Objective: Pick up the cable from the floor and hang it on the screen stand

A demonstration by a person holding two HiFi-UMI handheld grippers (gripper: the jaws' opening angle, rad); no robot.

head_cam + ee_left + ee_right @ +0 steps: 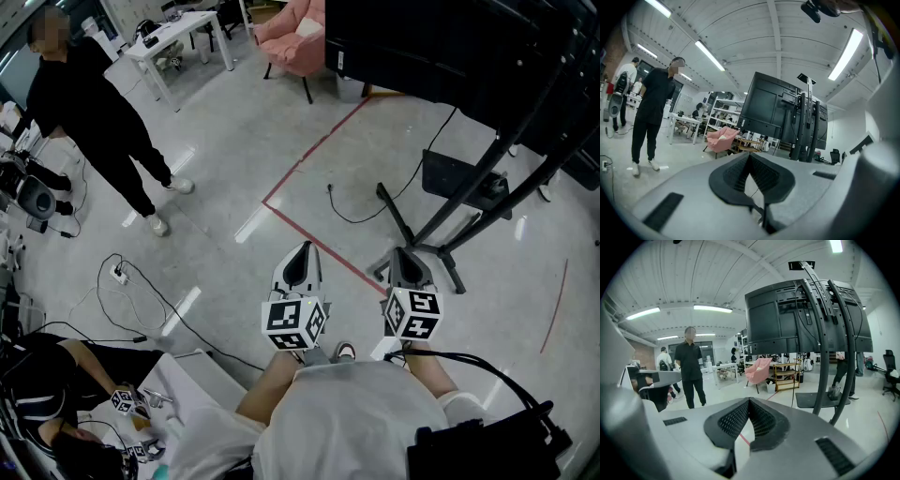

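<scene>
"Since the thin black cable (349,219) lies on the grey floor (234,159) by the black metal screen stand (455,178), why wait?"

"Lining up, I'd say: grey left gripper (302,247) and right gripper (405,253) hang short of the stand, fingers (738,176) pressed together, empty."

Light: bright, even, from your ceiling strip lights (709,55) overhead.
Glare: white streaks on the glossy floor (253,223).
Shadows: soft, faint underfoot.
Distortion: your two gripper views bow hard, corners vignetted black.
Focus: nearest foreground soft, room beyond sharp.
Underexposed: the screen (764,319), nearly black.
</scene>
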